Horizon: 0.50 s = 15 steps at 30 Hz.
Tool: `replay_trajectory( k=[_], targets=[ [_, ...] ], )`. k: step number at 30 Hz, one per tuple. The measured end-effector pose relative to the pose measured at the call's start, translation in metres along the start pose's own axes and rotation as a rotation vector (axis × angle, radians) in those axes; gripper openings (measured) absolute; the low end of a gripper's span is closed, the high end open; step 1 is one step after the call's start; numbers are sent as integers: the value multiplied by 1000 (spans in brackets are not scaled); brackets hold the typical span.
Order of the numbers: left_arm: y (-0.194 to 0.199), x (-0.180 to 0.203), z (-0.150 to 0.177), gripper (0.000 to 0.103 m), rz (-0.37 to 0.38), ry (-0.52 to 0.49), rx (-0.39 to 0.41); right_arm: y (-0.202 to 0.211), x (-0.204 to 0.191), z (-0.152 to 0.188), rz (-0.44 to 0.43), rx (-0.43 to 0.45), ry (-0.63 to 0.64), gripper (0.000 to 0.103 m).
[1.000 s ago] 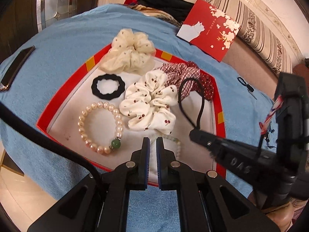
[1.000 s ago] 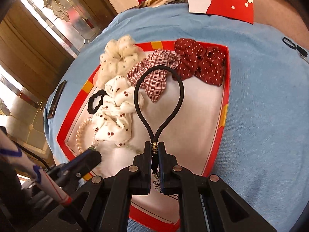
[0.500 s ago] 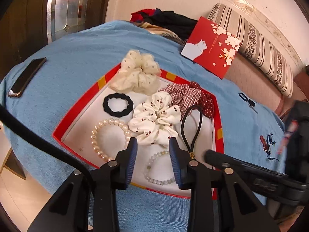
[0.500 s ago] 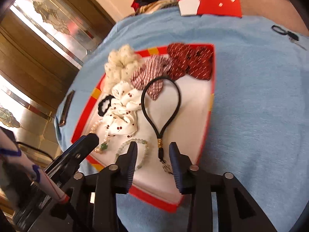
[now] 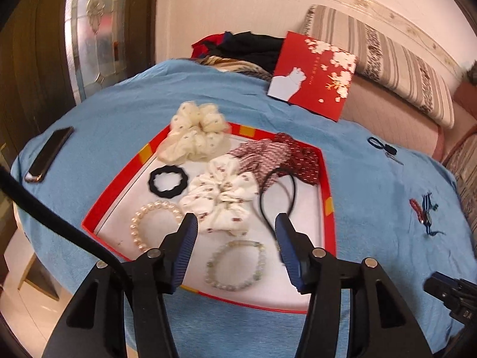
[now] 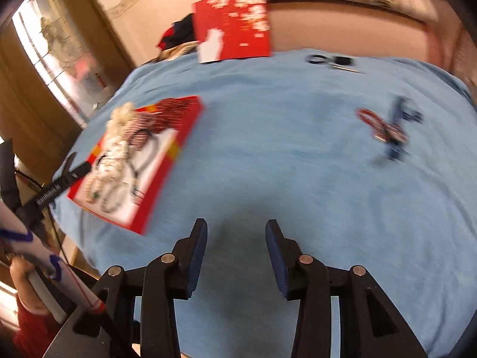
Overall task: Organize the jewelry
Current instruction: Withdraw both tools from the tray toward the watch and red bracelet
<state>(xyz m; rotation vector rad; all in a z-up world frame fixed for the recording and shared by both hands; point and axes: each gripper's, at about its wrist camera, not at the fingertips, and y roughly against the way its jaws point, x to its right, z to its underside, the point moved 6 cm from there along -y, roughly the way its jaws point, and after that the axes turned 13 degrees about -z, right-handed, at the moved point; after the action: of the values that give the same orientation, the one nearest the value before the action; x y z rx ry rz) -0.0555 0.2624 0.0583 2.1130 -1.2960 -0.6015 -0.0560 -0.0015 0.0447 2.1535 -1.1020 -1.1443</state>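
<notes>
Far left on the blue cloth (image 5: 119, 125): a dark phone (image 5: 49, 153), lying flat.

Next, the red-edged tray (image 5: 327, 208), with white inside. In its far left corner, a cream scrunchie (image 5: 195, 132). Just near of that, a small black wavy hair tie (image 5: 168, 180). Nearer again, a pearl bracelet (image 5: 140, 226). In the middle, a white scrunchie with red spots (image 5: 223, 198). Near of it, a pale bead bracelet (image 5: 235, 264). To the right, a checked scrunchie (image 5: 259, 153) and a dark red dotted scrunchie (image 5: 304, 158), touching. Near of those, a black loop hair tie (image 5: 277, 194), lying flat in the tray.

Left gripper (image 5: 235, 238) over the near edge of the tray, spread wide, gripping nothing.

Far behind the tray, a red card (image 5: 313, 74) with white flowers.

Right of the tray, well apart, on bare cloth: small black scissors (image 5: 384, 147) far, a red and blue tassel charm (image 5: 424, 213) nearer.

Right gripper (image 6: 235, 232) over bare blue cloth, spread wide, gripping nothing. Blurry view.
</notes>
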Motion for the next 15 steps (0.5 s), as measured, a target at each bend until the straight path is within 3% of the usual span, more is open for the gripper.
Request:
replay_trajectory(
  k=[8,15],
  targets=[
    [16,57,12,59,8,-137,61,56,78,18,83,72,-130,44],
    [27,109,36,59,59,-286,70,92,122,5,115,150,-196,44]
  ],
)
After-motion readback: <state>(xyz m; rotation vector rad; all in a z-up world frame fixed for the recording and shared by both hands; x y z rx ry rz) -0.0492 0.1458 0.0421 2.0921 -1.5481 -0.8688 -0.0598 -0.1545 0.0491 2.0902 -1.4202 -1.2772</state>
